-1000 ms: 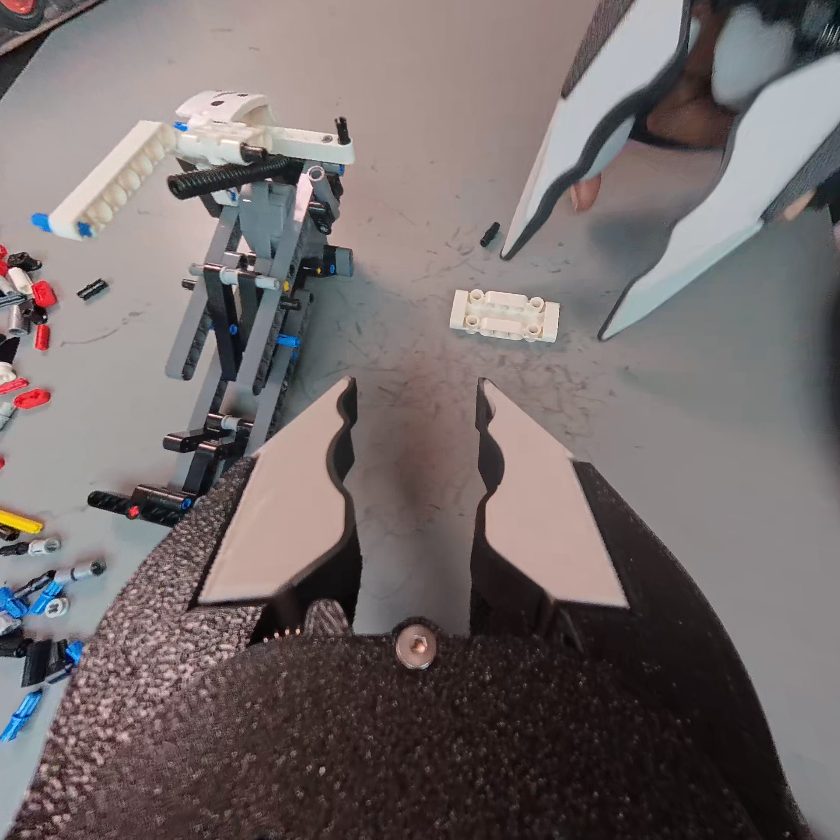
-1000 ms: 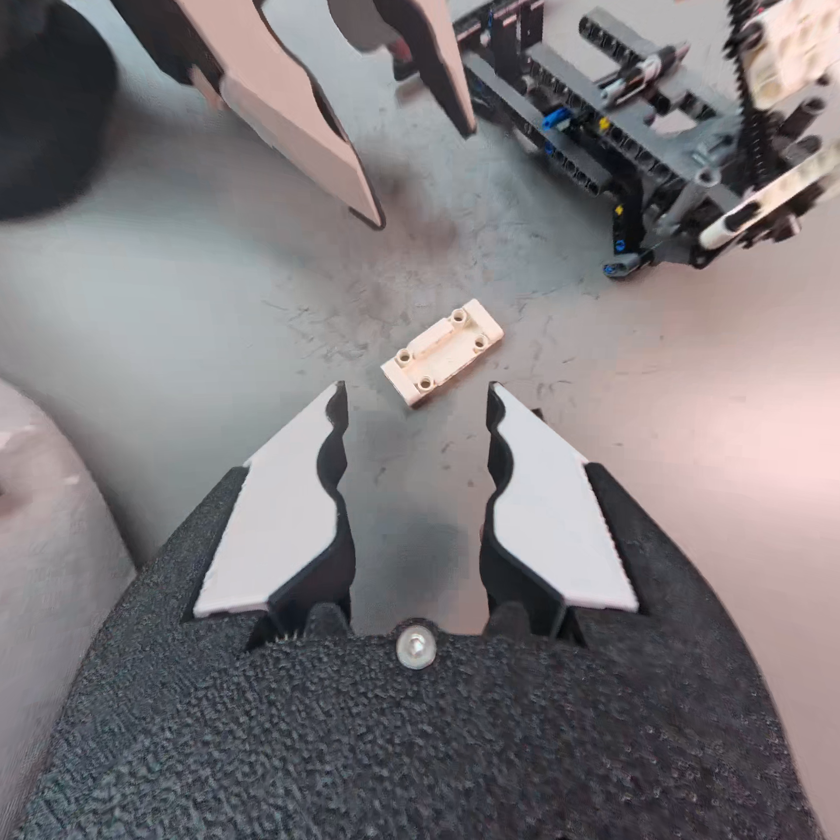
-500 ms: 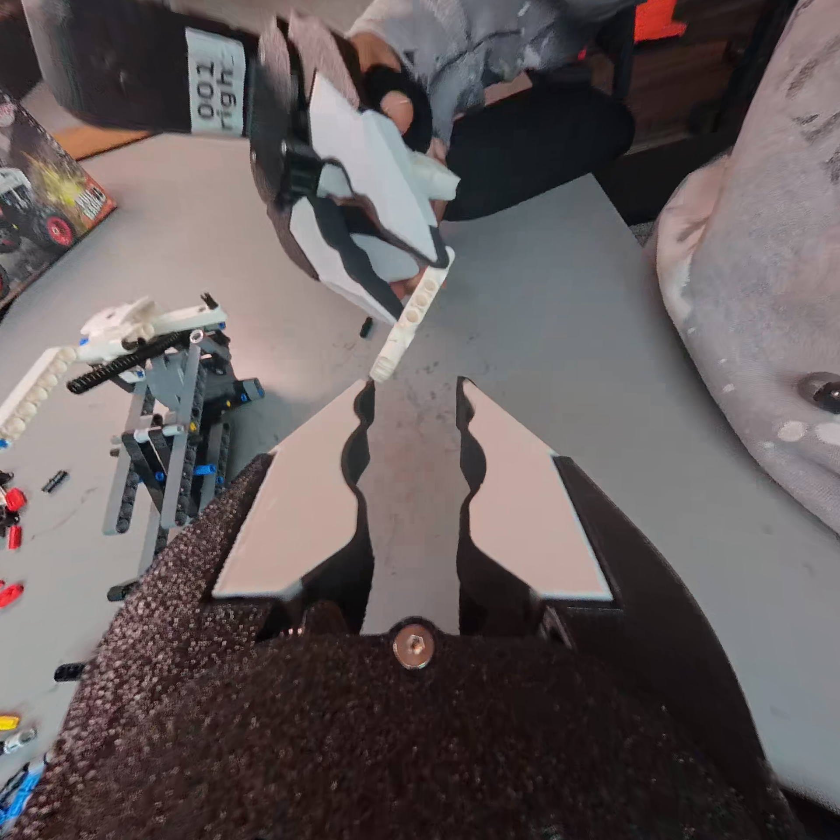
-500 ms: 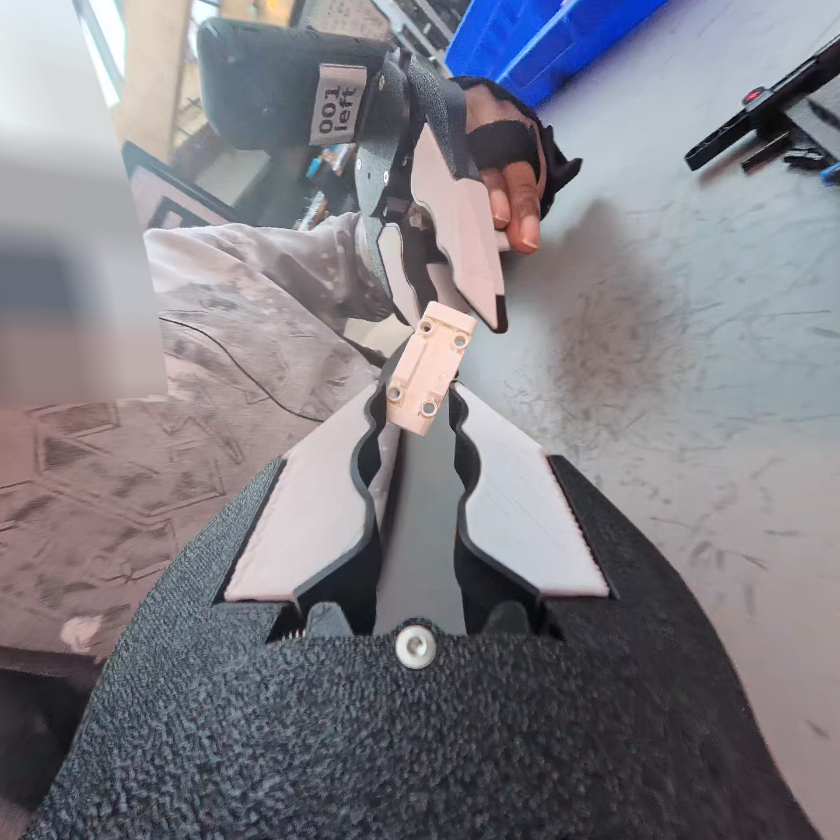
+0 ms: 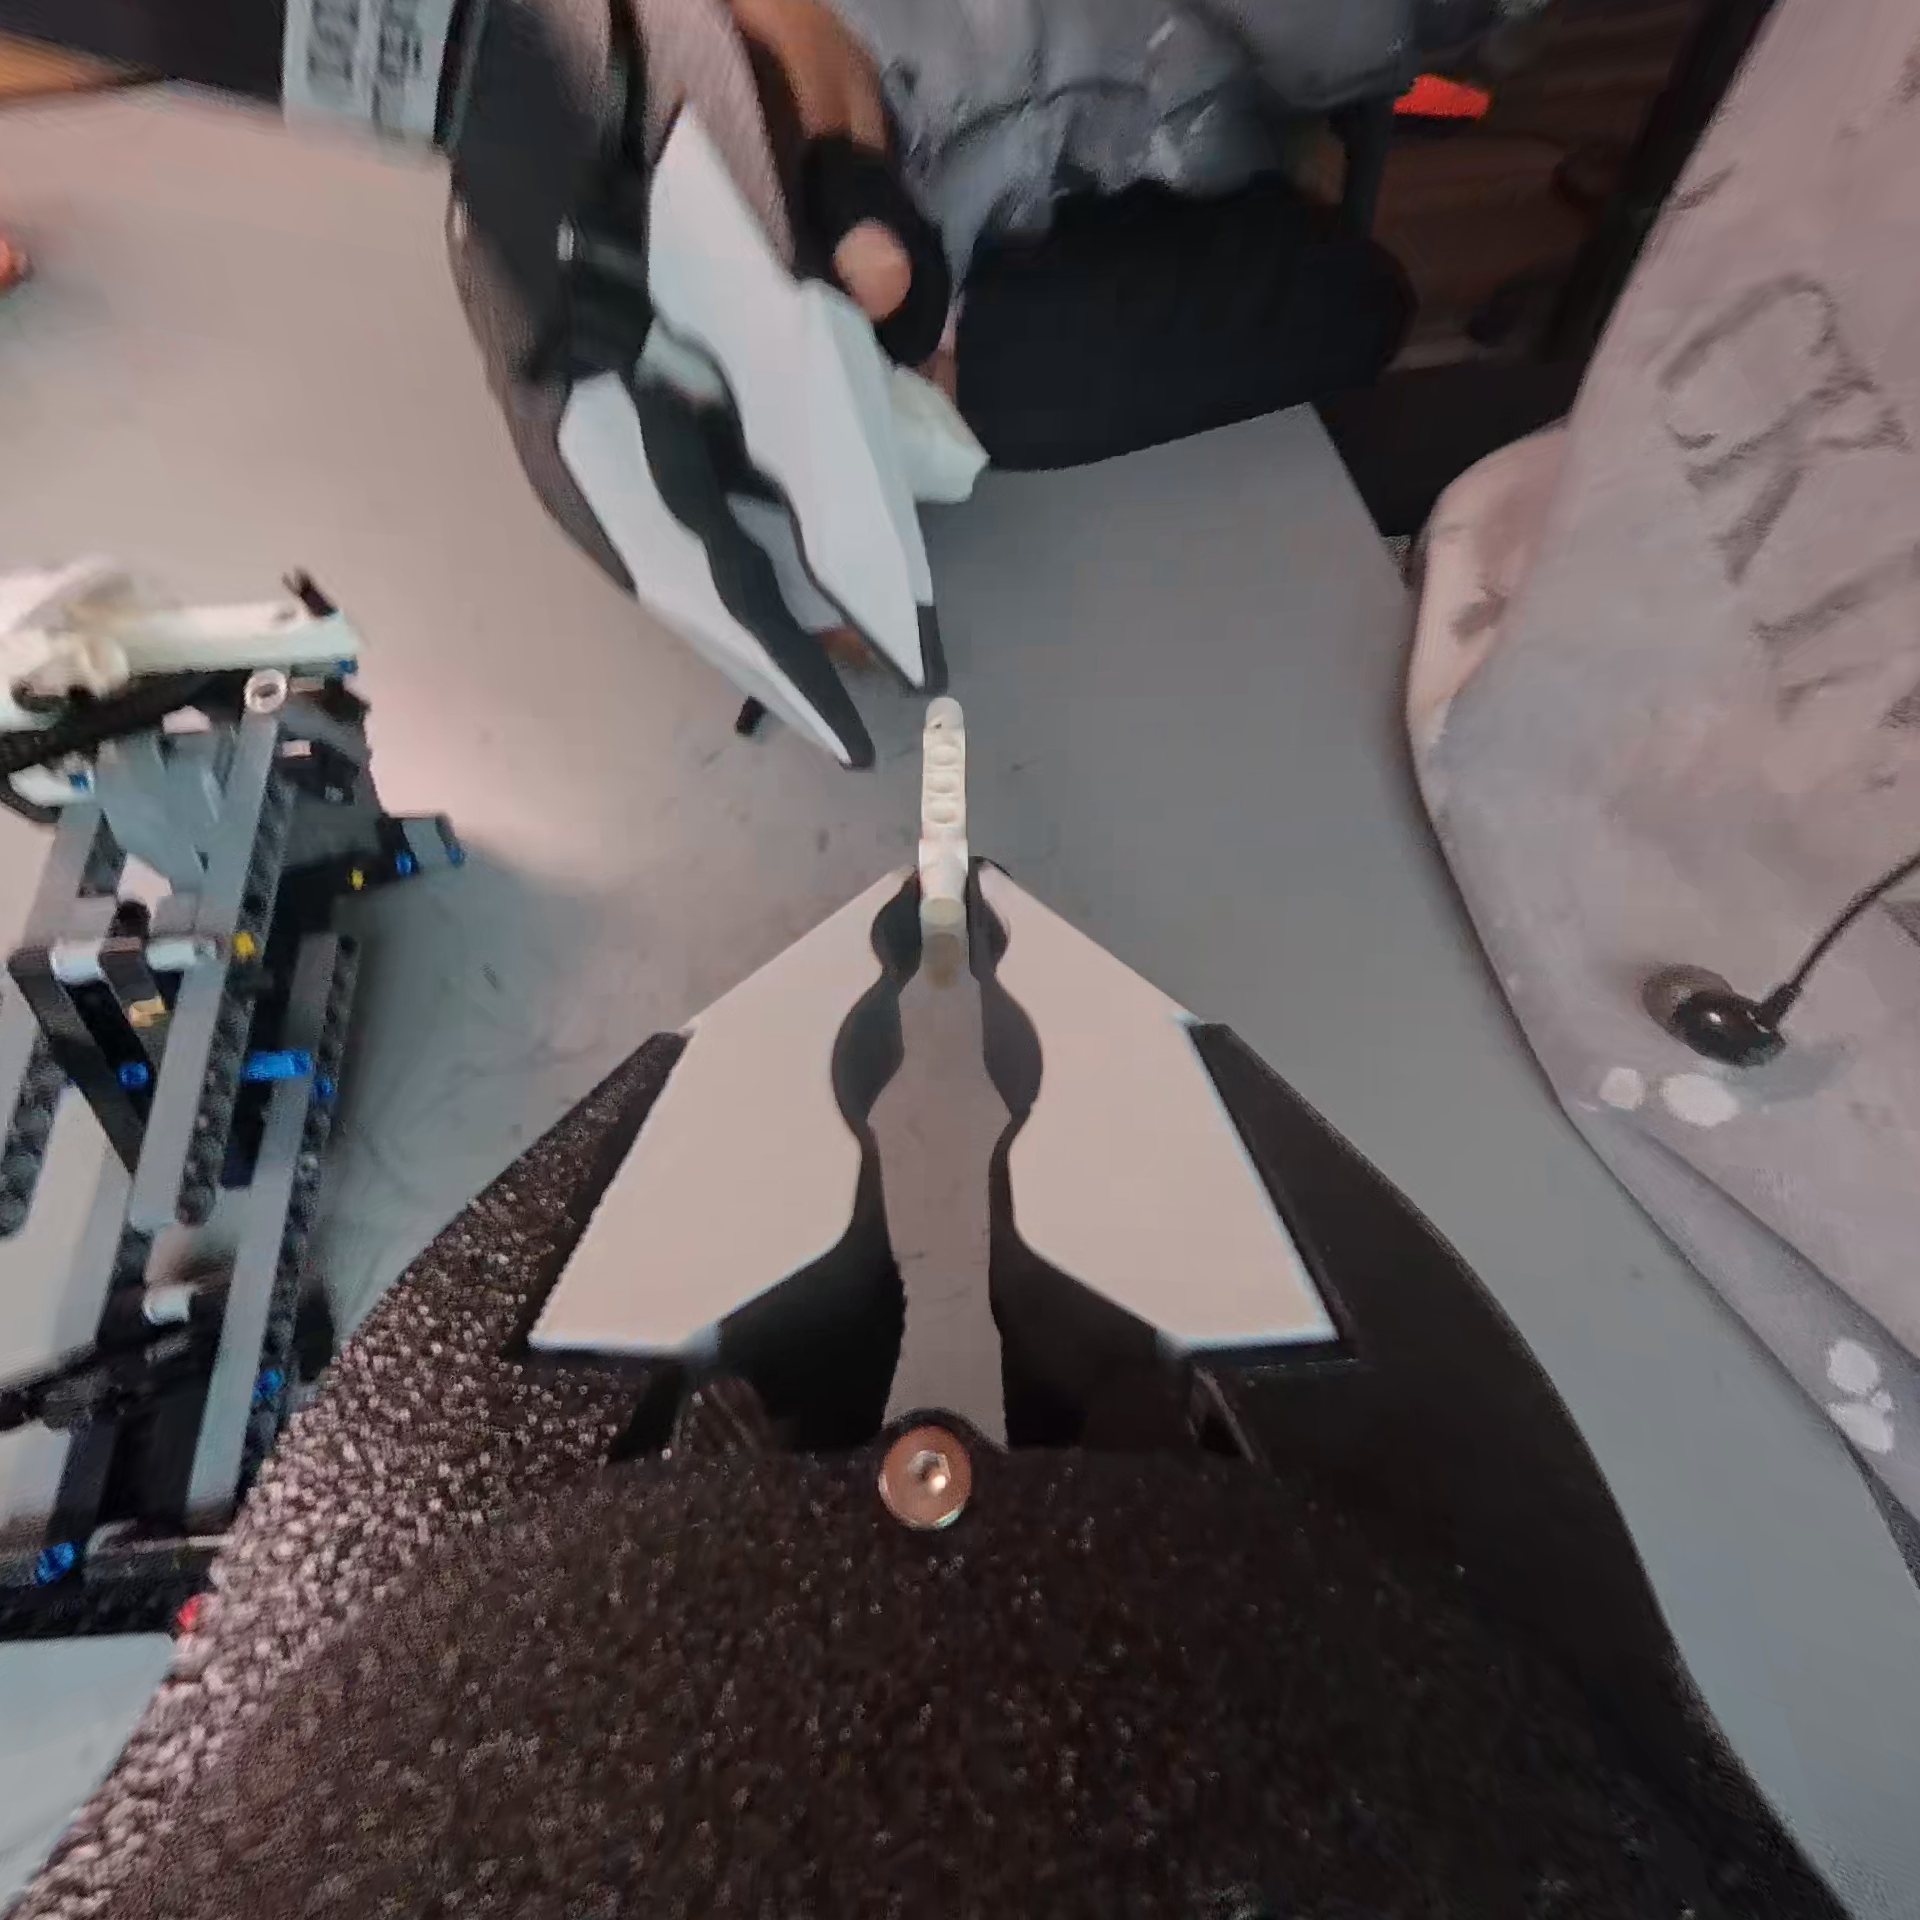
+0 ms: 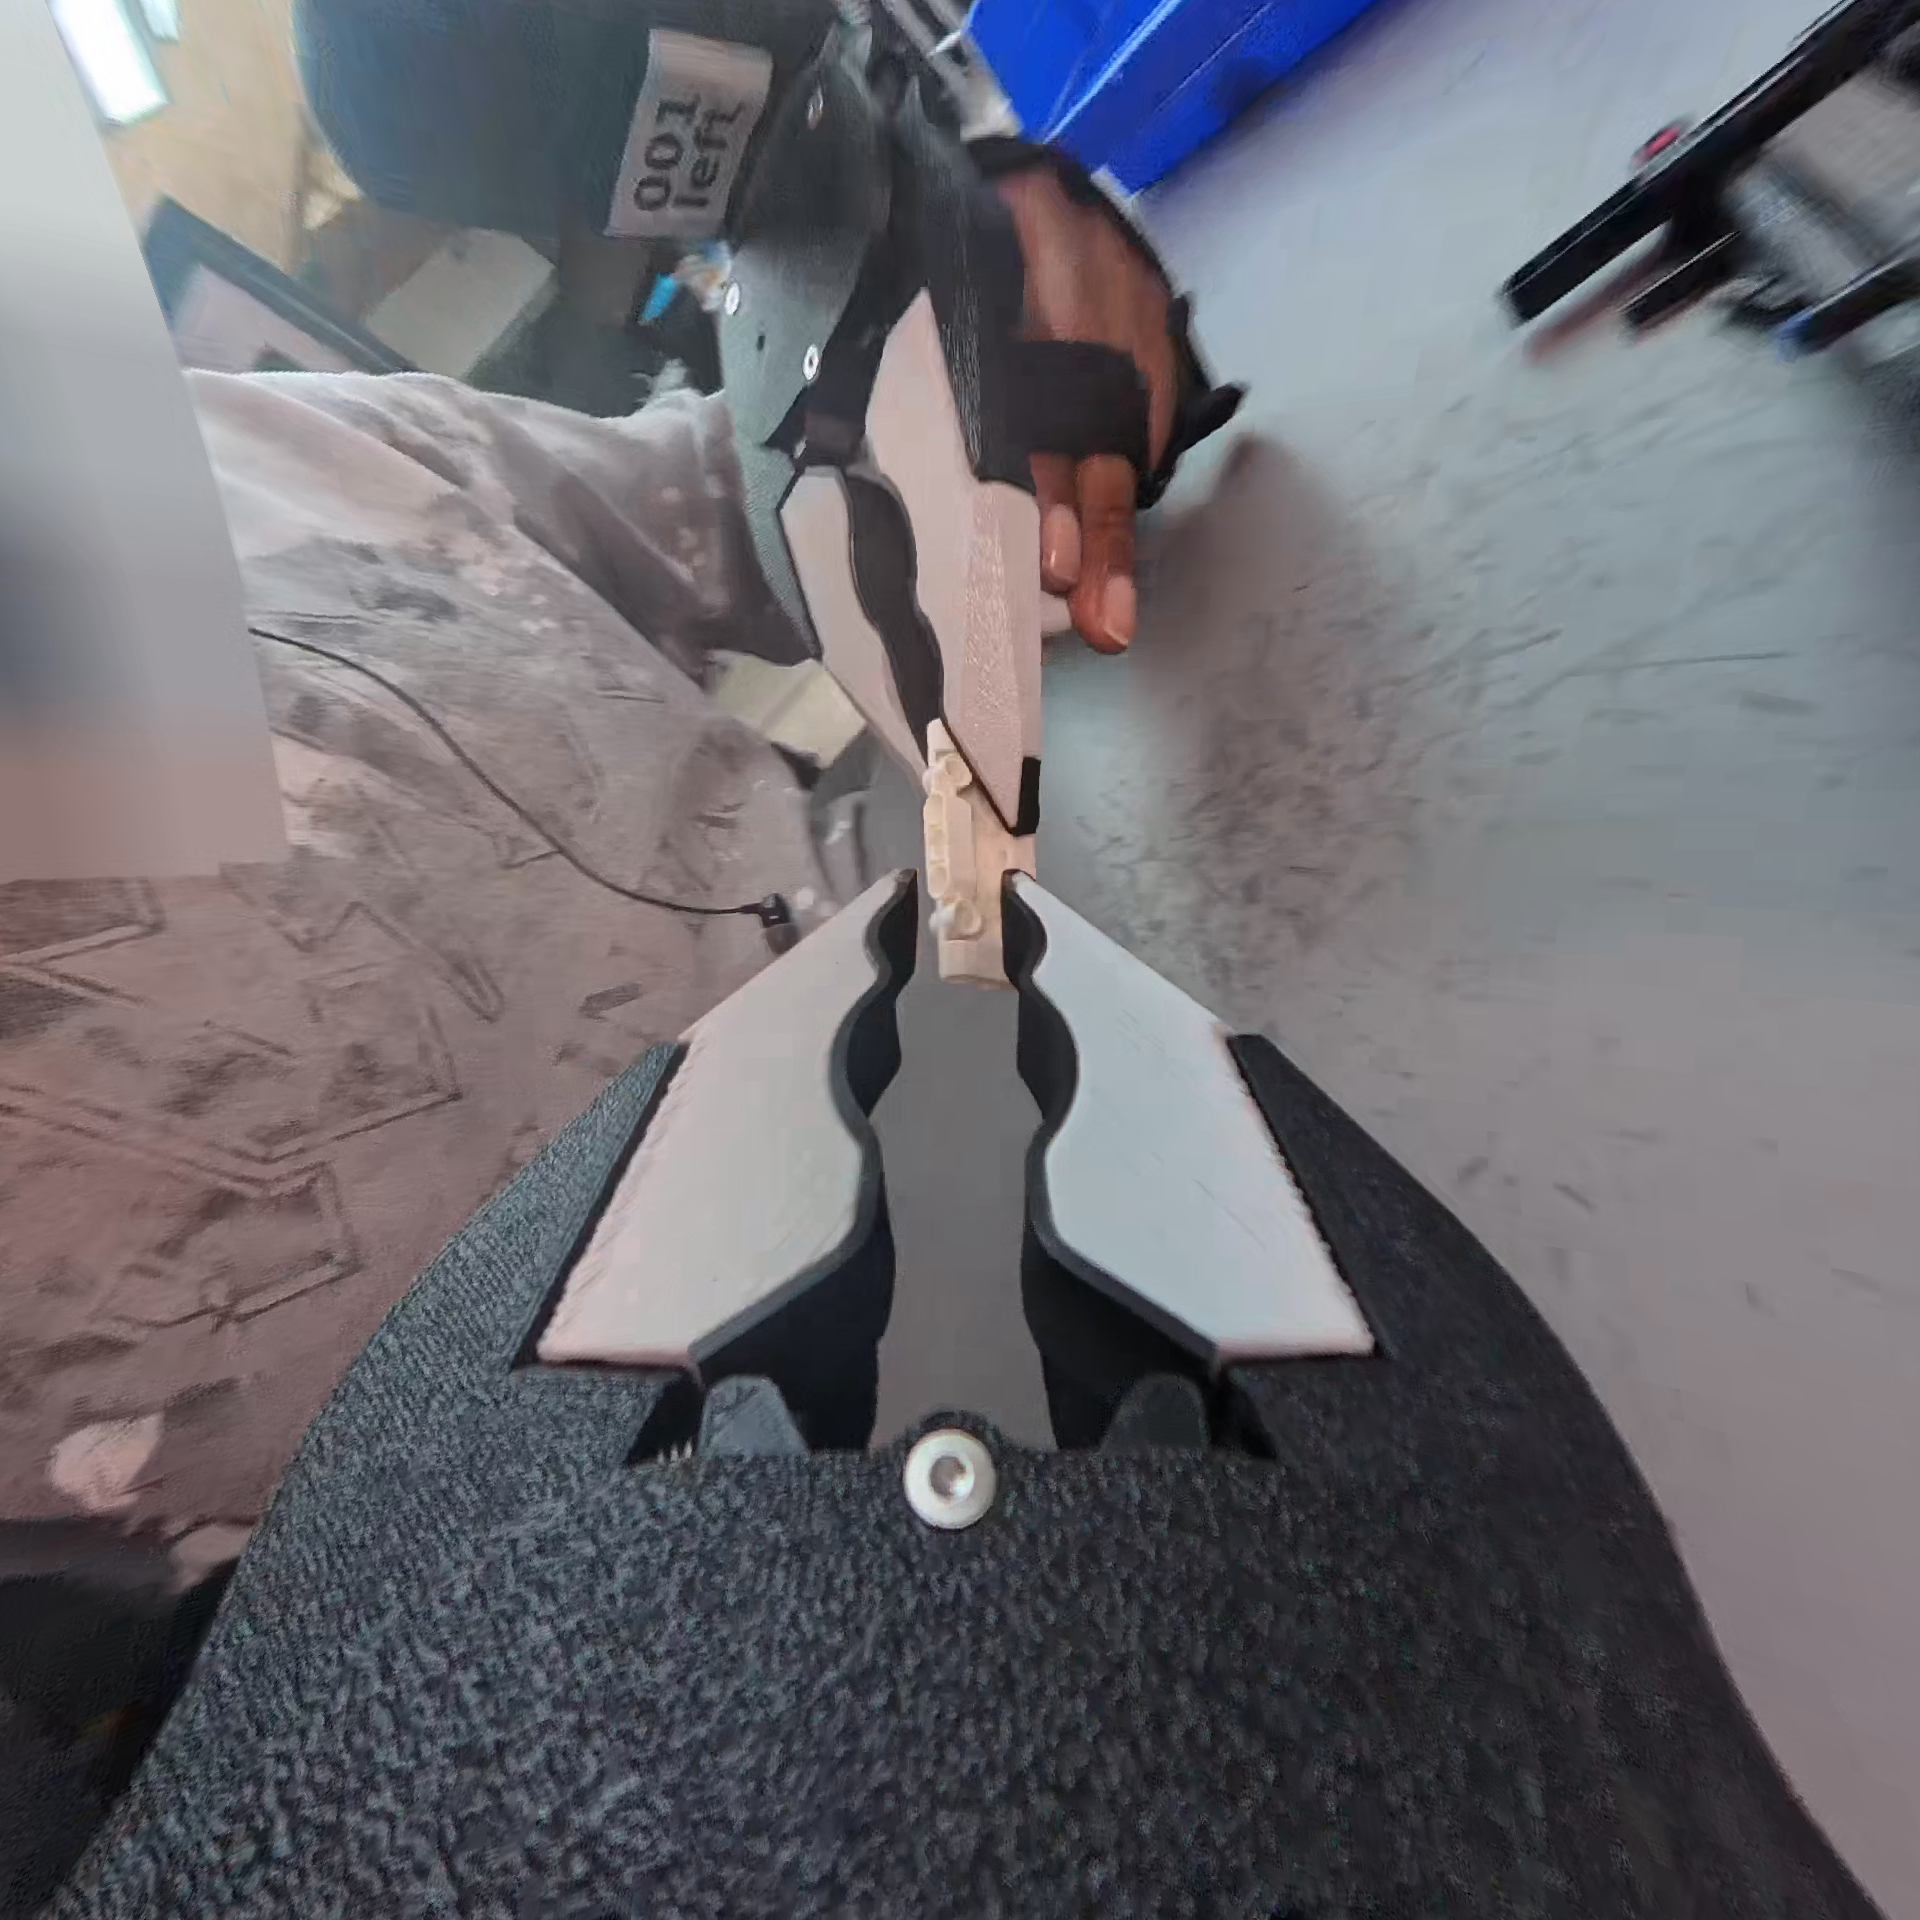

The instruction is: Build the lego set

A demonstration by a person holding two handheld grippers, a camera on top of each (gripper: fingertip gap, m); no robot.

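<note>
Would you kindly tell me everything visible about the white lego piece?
The white lego piece is a small, flat, off-white plastic plate with round studs or holes along it. It is held above the grey table, edge-on to both cameras. The left gripper pinches one end; the right gripper flanks the other with its fingers, contact unclear.

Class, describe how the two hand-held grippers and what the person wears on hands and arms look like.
Each gripper, left and right, has two pale, flat, tapering fingers with wavy black inner edges, set in a rough, speckled black body with a silver screw. Each body bears a pale label. The hand wears a black fingerless glove, and the sleeve is pale grey.
</note>
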